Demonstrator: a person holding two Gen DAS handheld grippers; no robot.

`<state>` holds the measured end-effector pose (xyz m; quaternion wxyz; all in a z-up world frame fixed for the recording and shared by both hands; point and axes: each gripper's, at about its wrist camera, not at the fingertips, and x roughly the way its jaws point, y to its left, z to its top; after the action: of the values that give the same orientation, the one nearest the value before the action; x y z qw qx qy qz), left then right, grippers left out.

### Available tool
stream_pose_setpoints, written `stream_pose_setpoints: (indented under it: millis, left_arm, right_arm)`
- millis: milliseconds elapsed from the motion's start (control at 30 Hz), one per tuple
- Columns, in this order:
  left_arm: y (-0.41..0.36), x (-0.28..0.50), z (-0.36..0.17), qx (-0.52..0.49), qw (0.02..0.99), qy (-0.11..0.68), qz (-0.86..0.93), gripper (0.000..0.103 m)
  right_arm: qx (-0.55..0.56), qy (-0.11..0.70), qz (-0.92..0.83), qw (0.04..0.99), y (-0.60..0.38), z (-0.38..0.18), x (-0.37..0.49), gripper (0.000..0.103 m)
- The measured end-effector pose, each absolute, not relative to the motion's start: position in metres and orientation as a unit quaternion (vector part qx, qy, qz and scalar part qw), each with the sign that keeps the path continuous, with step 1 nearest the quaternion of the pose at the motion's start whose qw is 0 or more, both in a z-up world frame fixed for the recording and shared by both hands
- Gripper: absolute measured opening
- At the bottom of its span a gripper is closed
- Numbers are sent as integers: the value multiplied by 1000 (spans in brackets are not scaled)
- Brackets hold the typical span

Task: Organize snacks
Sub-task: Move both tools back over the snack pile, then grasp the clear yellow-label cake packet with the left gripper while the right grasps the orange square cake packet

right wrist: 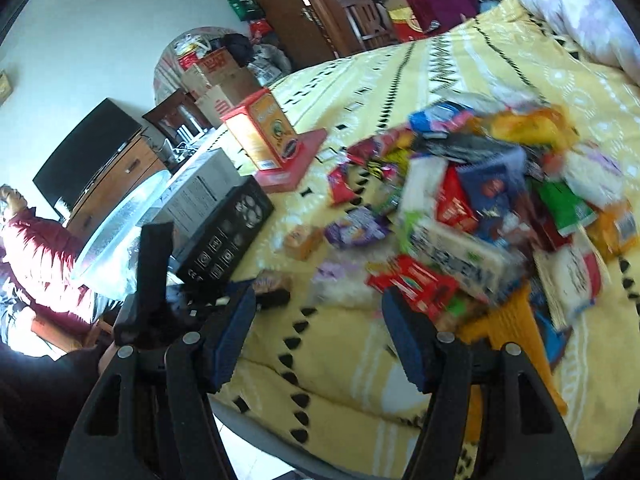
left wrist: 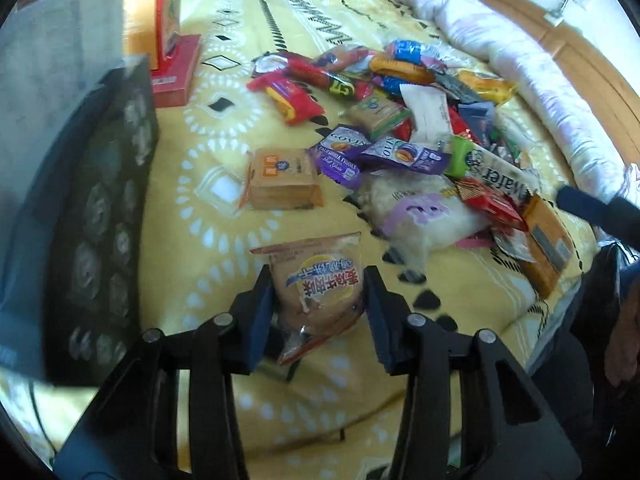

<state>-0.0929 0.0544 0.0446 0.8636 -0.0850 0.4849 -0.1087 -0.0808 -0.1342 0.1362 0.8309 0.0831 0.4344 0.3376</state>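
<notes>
Now left gripper (left wrist: 318,300) clamping biscuit packet (left wrist: 316,280), right gripper (right wrist: 320,320) agape, black box (left wrist: 100,220) beside.

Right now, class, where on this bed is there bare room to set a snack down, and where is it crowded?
Bare yellow blanket lies between the red box and the snack pile, and near the black box. The pile itself is crowded.

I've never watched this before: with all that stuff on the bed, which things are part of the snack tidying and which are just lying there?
Part of the job:
- biscuit packet between the left tool
- snack pile
- right tool

Just lying about:
- black box
- orange carton
- quilt
</notes>
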Motion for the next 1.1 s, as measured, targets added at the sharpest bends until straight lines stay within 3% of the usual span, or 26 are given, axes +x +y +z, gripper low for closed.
stream_pose_setpoints:
  millis: [167,467,733,833,867,1100]
  left_arm:
    - [64,-113,45,-94,863,485,-107,44]
    - [72,-119,42,-120,857,485,-125,44]
    - [77,-119,39,-134,853,487,-132,44]
    - [77,-119,41,-136,854,485,-133,44]
    - [77,-120,42,-136,854,484,-133,44]
    - [72,-132,79,-126,876,444,-142,44]
  right_arm:
    - [22,442,383,811,-81,133,-63,69]
    - [-235,466,448,726,31,95,-2,73]
    - [-328,510,470,642,74,43,24,72]
    - [-312,506,465,656,73,42,23,51]
    - [-305,499,457,670,71,47,22,48]
    - [-262,449,413,748,26,96,2,44]
